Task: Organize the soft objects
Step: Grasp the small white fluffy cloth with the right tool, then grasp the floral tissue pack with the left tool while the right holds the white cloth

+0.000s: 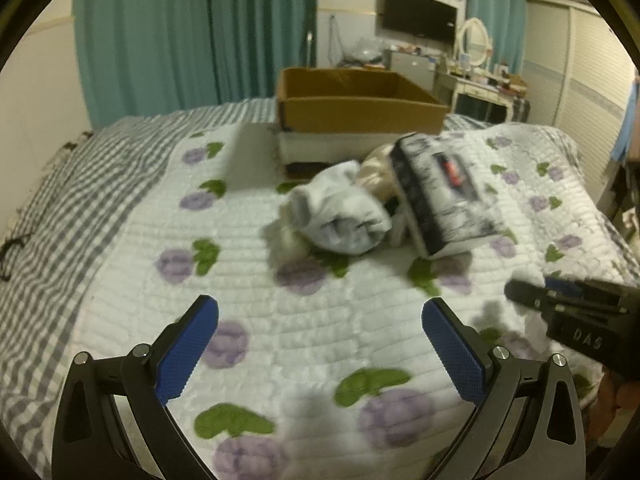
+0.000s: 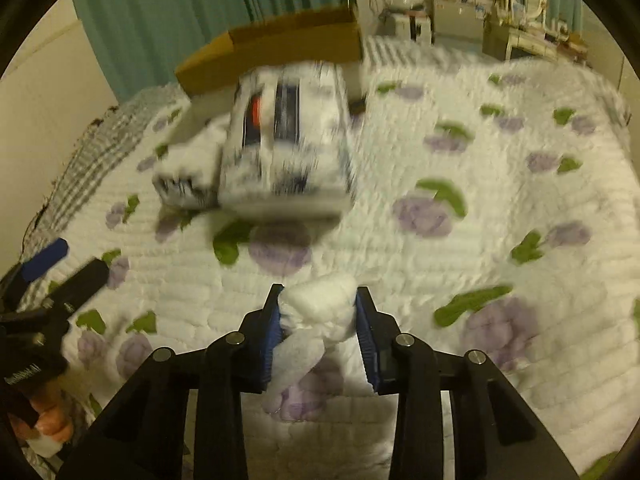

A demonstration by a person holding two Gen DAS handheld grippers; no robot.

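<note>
The right gripper (image 2: pixel 318 300) clamps a small white cloth (image 2: pixel 316 312) between its jaws; the left gripper (image 1: pixel 320 320) gapes above the white floral quilt (image 1: pixel 280 320).

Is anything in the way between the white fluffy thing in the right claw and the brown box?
Yes. The right claw grips the white fluffy thing, and the black-and-white pack lies on the quilt between it and the cardboard box. Rolled socks lie beside the pack. Lifting over should clear them.

Ahead of my left tool (image 1: pixel 320 312) I see a white quilt (image 1: pixel 248 240) with purple flowers, a brown box (image 1: pixel 360 114), and teal curtains (image 1: pixel 192 32).
</note>
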